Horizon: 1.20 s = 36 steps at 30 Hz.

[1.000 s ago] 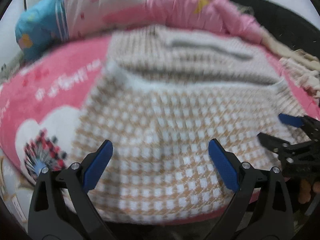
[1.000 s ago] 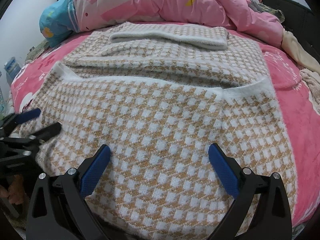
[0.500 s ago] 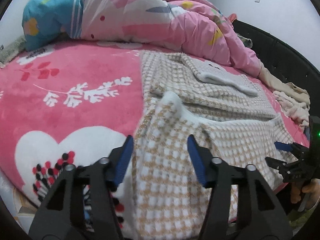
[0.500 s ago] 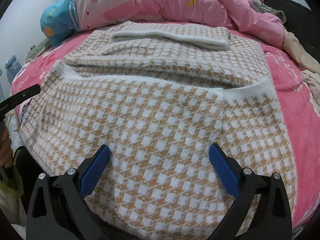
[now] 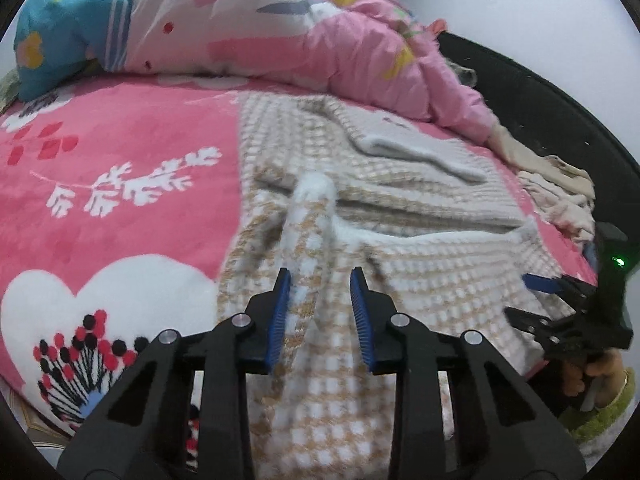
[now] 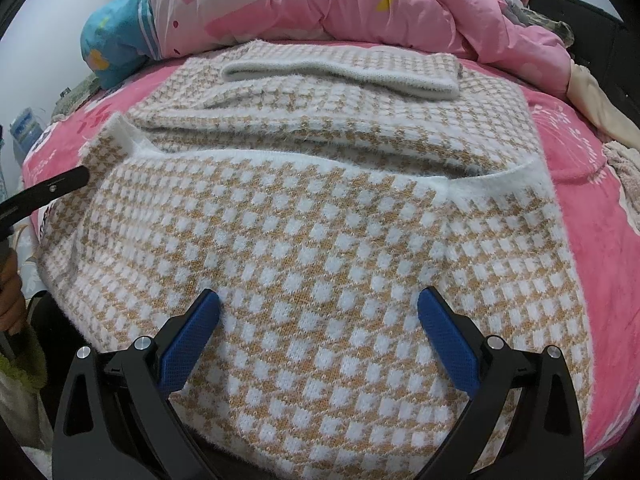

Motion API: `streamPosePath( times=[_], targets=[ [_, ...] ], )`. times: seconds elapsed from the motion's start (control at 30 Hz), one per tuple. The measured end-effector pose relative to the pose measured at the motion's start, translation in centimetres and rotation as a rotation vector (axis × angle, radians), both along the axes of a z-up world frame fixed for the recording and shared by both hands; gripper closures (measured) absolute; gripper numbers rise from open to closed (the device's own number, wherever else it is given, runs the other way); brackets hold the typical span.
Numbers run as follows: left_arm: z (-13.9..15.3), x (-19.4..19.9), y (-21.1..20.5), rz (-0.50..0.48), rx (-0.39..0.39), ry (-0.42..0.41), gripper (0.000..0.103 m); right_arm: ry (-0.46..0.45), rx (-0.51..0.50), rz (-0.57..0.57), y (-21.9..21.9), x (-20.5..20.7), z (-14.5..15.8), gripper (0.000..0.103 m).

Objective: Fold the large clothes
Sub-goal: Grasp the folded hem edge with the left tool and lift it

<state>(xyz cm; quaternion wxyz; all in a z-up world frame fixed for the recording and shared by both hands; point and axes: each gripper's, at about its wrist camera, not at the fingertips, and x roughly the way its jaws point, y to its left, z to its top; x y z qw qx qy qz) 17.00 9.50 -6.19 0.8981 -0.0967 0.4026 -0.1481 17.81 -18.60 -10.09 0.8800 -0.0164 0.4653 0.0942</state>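
Observation:
A tan-and-white checked sweater (image 5: 420, 272) (image 6: 320, 220) lies spread on the pink bed cover (image 5: 120, 160), its upper part folded down with a white band across the top. My left gripper (image 5: 320, 300) is at the sweater's left edge. Its jaws are closing, and a raised ridge of fabric is bunched between the blue pads. My right gripper (image 6: 320, 320) stands open low over the sweater's near part, with flat fabric under its spread fingers. In the left wrist view the right gripper (image 5: 552, 304) shows at the far right, held by a hand (image 5: 600, 372).
A pink and blue quilt (image 5: 240, 32) (image 6: 320, 0) is heaped along the far side of the bed. Beige clothes (image 5: 560, 192) (image 6: 624, 168) lie at the right by the black bed frame (image 5: 540, 112). The bed's near edge drops off just under both grippers.
My left gripper swung left from over the sweater's middle to its left edge, and its jaws narrowed from wide open onto a ridge of fabric. The right gripper stayed put, open.

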Motion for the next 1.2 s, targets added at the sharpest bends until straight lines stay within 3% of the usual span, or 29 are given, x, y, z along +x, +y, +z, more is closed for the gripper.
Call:
streamPosePath(
  times=[0.27, 0.43, 0.57, 0.7, 0.8, 0.97, 1.2],
  targets=[
    [-1.8, 3.9, 1.5, 0.049, -0.075, 0.123, 0.072, -0.001, 0.000, 0.001, 0.0, 0.0, 0.0, 0.006],
    [-2.1, 5.1, 0.7, 0.033, -0.097, 0.139, 0.068, 0.006, -0.006, 0.006, 0.0, 0.3, 0.1, 0.006],
    [-0.7, 3.9, -0.2, -0.055, -0.157, 0.101, 0.068, 0.006, -0.006, 0.007, -0.1, 0.3, 0.1, 0.006],
    [-1.8, 4.2, -1.2, 0.010, 0.022, 0.173, 0.066, 0.008, -0.006, 0.009, -0.1, 0.3, 0.1, 0.006],
    [-2.0, 4.0, -1.2, 0.034, 0.031, 0.176, 0.065, 0.010, -0.005, 0.008, -0.1, 0.3, 0.2, 0.006],
    [-1.8, 3.5, -2.6, 0.068, 0.128, 0.162, 0.067, 0.015, 0.024, 0.011, -1.3, -0.2, 0.8, 0.006],
    [-1.4, 3.2, -3.9, 0.089, 0.234, 0.139, 0.068, -0.041, 0.152, -0.090, -8.7, -2.9, 3.3, 0.006]
  ],
)
